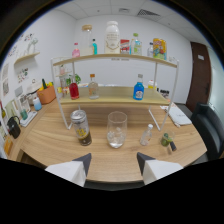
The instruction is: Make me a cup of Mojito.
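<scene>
Gripper (113, 161): held wide open, nothing gripped
Clear glass tumbler with ice (116, 130): stood ahead on wooden table (50, 145)
Silver drink can (80, 127): placed just beside it

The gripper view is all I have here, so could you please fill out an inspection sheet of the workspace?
Surface: wooden table, bare just ahead of the fingers.
Job's things: clear glass with ice in the bottom, upright; can beside it; small clear bottle on its other side; lime pieces beyond that.
Clutter: two-tier shelf with red bottle, blue bottle and others; orange pot.
Grippers: gripper open, holding nothing, short of the glass.
Cables: nothing seen.
Surroundings: white walls, dark door.
</scene>
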Available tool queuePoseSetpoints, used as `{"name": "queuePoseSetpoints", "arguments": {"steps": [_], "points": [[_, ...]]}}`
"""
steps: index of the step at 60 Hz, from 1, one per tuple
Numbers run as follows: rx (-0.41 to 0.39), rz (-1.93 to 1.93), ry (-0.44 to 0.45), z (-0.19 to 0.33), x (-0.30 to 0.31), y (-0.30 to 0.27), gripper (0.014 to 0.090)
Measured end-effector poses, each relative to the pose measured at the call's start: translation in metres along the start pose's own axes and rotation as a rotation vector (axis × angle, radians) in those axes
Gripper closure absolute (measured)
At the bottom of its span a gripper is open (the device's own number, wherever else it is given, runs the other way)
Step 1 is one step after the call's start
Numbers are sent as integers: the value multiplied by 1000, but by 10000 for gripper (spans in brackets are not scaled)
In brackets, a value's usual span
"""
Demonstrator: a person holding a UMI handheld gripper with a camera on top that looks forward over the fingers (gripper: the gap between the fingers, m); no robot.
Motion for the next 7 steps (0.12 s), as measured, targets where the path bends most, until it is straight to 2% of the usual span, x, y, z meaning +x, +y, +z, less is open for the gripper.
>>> {"name": "queuePoseSetpoints", "arguments": {"steps": [7], "points": [[-6, 2, -11, -1, 3, 2, 194]]}}
